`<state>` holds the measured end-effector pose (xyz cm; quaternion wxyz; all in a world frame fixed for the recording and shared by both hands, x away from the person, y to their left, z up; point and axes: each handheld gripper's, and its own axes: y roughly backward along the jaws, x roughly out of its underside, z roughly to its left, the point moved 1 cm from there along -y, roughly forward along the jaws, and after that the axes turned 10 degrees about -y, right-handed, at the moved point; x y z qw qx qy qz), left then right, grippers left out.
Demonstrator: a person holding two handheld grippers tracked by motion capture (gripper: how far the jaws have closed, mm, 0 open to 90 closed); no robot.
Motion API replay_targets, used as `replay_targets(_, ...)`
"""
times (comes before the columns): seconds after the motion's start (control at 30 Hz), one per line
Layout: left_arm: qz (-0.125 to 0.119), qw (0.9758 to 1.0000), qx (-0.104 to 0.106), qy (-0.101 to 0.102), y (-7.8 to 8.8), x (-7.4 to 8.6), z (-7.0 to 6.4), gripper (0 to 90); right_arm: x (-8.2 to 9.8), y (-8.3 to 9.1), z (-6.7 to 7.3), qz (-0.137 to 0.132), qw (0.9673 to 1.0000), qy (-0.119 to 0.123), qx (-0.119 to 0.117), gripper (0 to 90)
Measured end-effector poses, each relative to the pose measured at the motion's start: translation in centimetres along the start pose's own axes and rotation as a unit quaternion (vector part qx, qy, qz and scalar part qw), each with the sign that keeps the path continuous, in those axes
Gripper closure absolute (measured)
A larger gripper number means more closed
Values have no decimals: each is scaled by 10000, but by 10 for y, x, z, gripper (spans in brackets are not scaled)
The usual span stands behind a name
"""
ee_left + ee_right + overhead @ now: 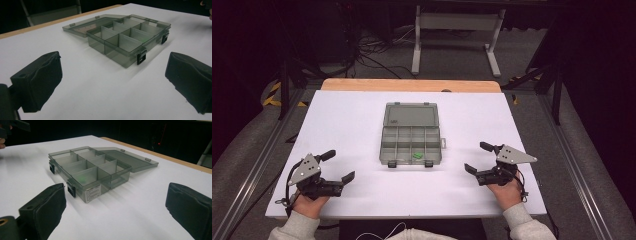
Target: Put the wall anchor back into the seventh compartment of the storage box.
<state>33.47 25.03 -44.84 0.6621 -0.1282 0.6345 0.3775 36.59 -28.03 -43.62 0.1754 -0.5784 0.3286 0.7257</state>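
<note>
Your left gripper [341,167] and right gripper [475,157]: both released, empty. Open compartment box [411,145]: midway between them, latches facing you, equally near each.

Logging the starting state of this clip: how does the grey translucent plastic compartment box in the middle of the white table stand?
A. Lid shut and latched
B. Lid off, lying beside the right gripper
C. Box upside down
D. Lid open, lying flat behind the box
D: the grey translucent plastic compartment box shows its dividers, and its hinged lid lies flat on the white table on the far side.
</note>
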Motion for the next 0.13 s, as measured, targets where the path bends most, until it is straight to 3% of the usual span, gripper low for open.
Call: replay_targets(0.13,-86,9999,-7,100,-1,2,2,16,1,1,0,-49,10000,-4,24,32)
